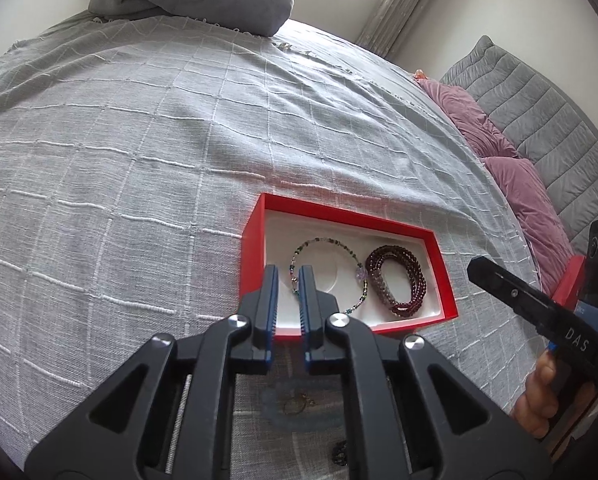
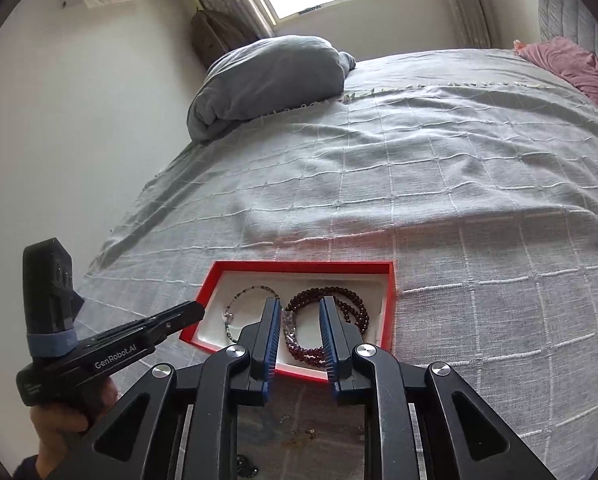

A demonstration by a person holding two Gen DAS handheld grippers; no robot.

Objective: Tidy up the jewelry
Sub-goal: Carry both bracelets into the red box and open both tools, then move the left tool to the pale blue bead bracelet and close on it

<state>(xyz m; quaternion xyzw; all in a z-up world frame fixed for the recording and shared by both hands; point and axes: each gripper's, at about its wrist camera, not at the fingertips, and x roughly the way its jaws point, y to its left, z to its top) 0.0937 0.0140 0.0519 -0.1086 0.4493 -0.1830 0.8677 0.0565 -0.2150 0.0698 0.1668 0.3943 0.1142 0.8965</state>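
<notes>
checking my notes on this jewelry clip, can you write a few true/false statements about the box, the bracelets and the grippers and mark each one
1. The red box lies open on the grey bedspread. True.
2. The box holds only one piece of jewelry. False: it holds two, a thin multicolour bead bracelet and a dark red bead bracelet.
3. The left hand-held gripper grips the dark red bracelet. False: its fingers are apart with nothing between them.
4. The right hand-held gripper is open. True.
5. The dark red bracelet lies on the bedspread outside the box. False: it lies inside the box.
</notes>
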